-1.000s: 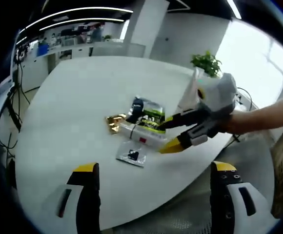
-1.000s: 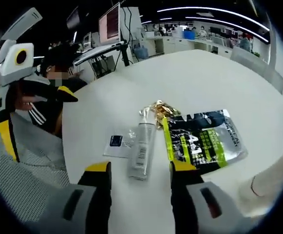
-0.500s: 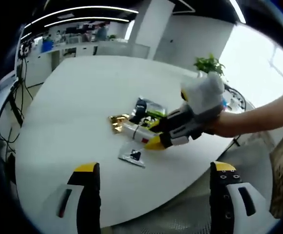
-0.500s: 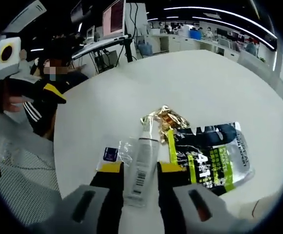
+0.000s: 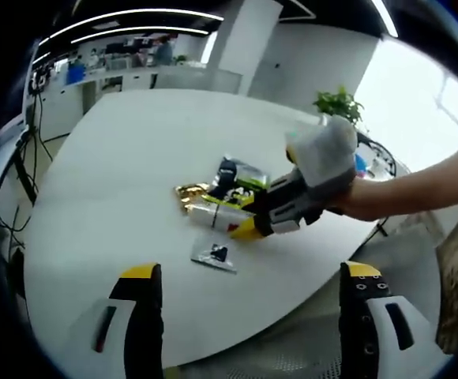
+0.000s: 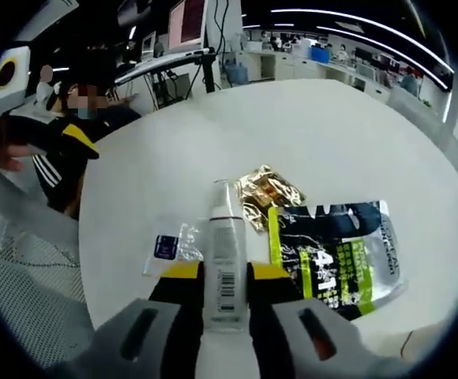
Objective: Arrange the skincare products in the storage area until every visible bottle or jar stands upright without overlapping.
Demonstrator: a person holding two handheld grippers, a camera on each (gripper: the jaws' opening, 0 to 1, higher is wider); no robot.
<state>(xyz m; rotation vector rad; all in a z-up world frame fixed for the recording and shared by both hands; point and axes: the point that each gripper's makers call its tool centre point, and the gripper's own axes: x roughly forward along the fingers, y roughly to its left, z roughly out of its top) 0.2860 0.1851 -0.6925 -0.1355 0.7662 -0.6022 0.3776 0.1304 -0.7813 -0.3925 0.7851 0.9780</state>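
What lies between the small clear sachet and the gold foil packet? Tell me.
The white bottle, lying flat, separates the sachet from the gold packet in the right gripper view; the right gripper clamps it.

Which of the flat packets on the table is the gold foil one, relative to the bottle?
The crinkled gold foil packet, just right of the white bottle's neck. The small clear sachet lies left; the big black-and-green pouch lies farther right.

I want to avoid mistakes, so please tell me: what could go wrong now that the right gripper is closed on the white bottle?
1. The right gripper pinches the white bottle near its base, so the long body may swing or slip when lifted.
2. The gold foil packet and the green-black pouch lie close beside the bottle and could be dragged along.
3. The small clear sachet lies by the left jaw and might get swept aside.
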